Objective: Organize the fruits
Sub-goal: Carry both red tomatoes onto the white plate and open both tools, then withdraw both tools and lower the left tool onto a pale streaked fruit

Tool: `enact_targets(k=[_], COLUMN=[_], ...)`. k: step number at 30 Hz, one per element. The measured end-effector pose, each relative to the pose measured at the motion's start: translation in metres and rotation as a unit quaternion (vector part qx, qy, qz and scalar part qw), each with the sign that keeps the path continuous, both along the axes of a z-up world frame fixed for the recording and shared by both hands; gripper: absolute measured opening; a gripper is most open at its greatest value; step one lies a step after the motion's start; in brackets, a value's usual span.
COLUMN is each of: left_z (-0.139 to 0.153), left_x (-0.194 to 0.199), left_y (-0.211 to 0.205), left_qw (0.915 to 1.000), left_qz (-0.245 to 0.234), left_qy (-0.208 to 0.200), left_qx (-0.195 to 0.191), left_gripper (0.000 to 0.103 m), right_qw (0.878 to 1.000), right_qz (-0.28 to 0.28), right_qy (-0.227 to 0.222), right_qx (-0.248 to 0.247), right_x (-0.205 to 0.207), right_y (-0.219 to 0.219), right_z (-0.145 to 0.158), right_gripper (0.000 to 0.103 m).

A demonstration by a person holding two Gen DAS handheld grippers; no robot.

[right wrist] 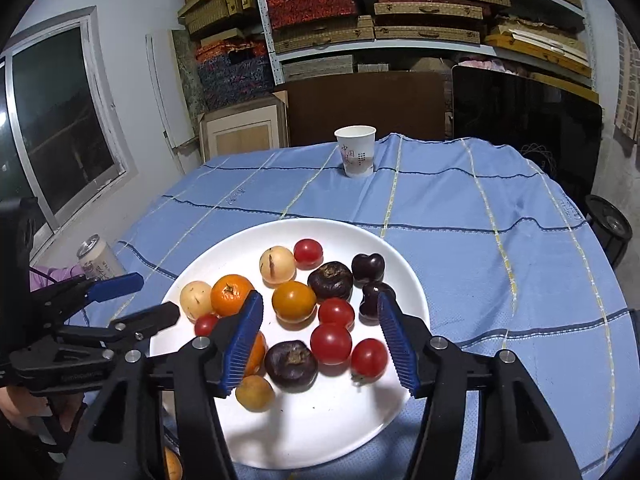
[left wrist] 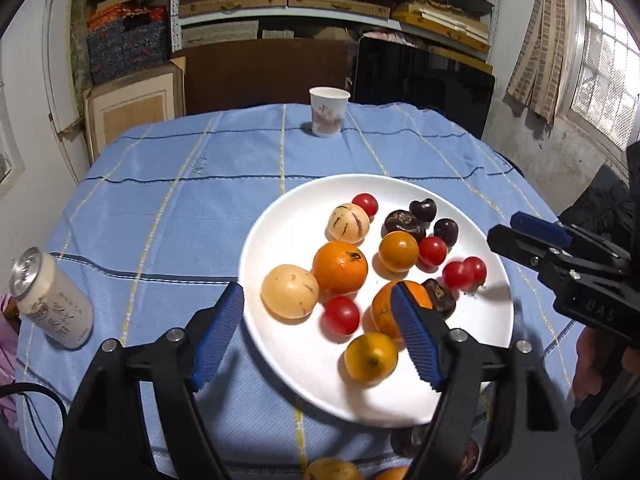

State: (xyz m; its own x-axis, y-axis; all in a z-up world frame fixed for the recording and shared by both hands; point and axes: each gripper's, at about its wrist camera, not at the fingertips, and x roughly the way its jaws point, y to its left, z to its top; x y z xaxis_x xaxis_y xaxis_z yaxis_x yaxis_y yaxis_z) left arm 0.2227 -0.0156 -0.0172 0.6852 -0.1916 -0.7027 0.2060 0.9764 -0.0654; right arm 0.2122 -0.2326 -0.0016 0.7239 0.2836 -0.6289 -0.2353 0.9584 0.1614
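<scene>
A white plate [left wrist: 280, 240] on the blue tablecloth holds several fruits: oranges [left wrist: 340, 267], pale round fruits [left wrist: 290, 291], red cherry tomatoes [left wrist: 341, 315], dark cherries [left wrist: 423, 209] and dark water chestnuts [left wrist: 404, 223]. The plate [right wrist: 352, 432] fills the lower middle of the right wrist view. My left gripper [left wrist: 318, 300] is open and empty above the plate's near edge. My right gripper [right wrist: 320, 308] is open and empty above the tomatoes [right wrist: 331, 343] and a chestnut [right wrist: 291, 365]. The right gripper also shows at the left view's right edge [left wrist: 516, 230]. The left gripper shows at the right view's left [right wrist: 148, 296].
A paper cup [left wrist: 329, 111] stands at the table's far edge. A white drink can [left wrist: 52, 300] stands at the left. More fruit [left wrist: 332, 470] lies on the cloth under the left gripper. Shelves of boxes and a dark screen [left wrist: 424, 80] stand behind the table.
</scene>
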Motion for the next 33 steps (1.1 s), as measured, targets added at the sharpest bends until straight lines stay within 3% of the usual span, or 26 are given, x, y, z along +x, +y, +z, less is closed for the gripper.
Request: enact_targets(k=[7,14,21,24,26,33], left_z=[0.004,-0.031,-0.047,-0.055,-0.062,-0.068], left_x=[-0.053,-0.114,-0.118,-0.106,-0.099,-0.096], left_y=[0.019,0.022,0.023,0.026,0.027,0.020], left_qw=[0.9997,0.9991,0.9993,0.9994,0.9986,0.9967], left_qz=[0.002,-0.006,0.005,0.012,0.007,-0.025], left_qy=[-0.012,-0.018,-0.006,0.027,0.052,0.066], left_qx=[-0.020,0.037,0.037,0.014,-0.012,-0.042], left_gripper=[0.084,0.085,0.085,0.074,0.071,0.039], right_qw=[1.000,0.999,0.997,0.997,0.997,0.996], right_qz=[0.007,0.027,0.019,0.014,0.015,0.015], right_qy=[0.012,0.025,0.048,0.048,0.047,0.059], right_qx=[0.016,0.028,0.055,0.053,0.054,0.063], right_x=[-0.054,-0.132,-0.149,-0.152,-0.153,-0.150], right_y=[-0.011,-0.003,0.000,0.000,0.001,-0.003], right_z=[-0.002,-0.034,-0.058,-0.059,-0.059,-0.062], right_gripper=[0.060,0.060,0.060,0.060,0.060,0.060])
